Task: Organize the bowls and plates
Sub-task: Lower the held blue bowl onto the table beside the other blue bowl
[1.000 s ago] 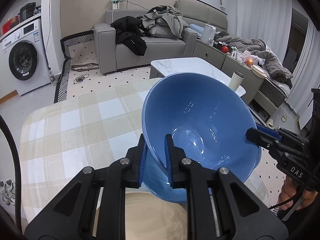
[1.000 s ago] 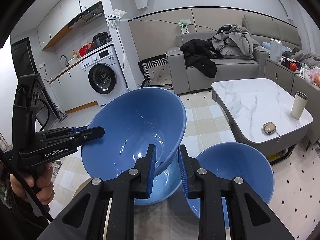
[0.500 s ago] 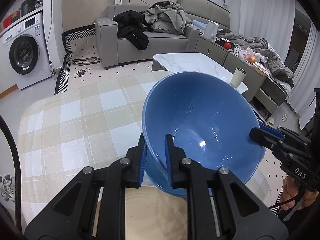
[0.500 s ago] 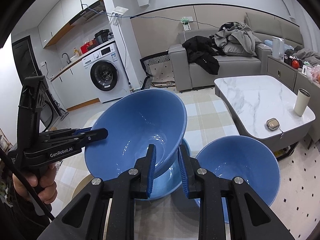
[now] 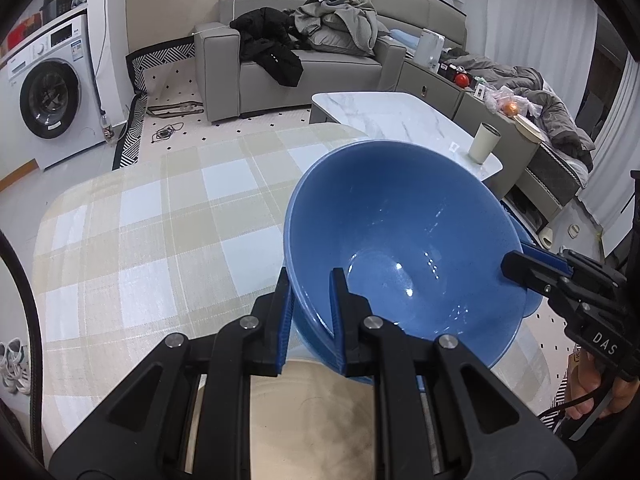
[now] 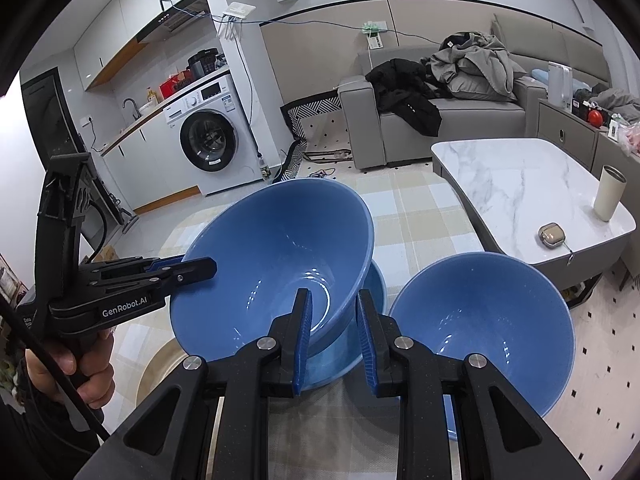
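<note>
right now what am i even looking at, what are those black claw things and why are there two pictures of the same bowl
There is no robot here. A person holds a two-finger claw in each hand, and each claw carries a wide-angle camera looking along its fingers. One picture is taken from the left claw, the other from the right claw; each picture also shows the other claw from the side. Both claws pinch the rim of one tilted blue bowl from opposite sides. It is raised over a second blue bowl, and a third blue bowl stands to their right. Under them is a table with a checked tablecloth.
</note>
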`<state>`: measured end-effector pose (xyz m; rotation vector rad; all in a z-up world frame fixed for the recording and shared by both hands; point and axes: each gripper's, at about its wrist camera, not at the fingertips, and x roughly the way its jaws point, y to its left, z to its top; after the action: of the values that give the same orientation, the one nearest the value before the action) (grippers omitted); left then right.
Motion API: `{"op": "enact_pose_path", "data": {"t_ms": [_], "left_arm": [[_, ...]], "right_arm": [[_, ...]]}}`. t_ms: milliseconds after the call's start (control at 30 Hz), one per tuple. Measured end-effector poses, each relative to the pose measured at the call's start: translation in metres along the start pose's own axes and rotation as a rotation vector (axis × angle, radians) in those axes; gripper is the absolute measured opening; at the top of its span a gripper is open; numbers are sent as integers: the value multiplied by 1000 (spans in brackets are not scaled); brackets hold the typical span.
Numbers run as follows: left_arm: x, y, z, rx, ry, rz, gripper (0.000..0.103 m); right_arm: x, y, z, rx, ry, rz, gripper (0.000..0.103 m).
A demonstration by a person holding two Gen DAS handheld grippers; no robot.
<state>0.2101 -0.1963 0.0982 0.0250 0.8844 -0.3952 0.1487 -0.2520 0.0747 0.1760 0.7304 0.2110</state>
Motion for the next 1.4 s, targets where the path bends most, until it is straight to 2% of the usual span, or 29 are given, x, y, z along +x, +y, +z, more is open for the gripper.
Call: {"op": "enact_pose_path", "data": {"t_ms": [633,1400], "left_arm": [[40,-3,-10,33,48,31,13],[60,-4,-21,65,74,66,14]], "right_arm": [[17,-9,-17,9,57,-12,24],[29,-5,-23,-16,100,-49,24]]}}
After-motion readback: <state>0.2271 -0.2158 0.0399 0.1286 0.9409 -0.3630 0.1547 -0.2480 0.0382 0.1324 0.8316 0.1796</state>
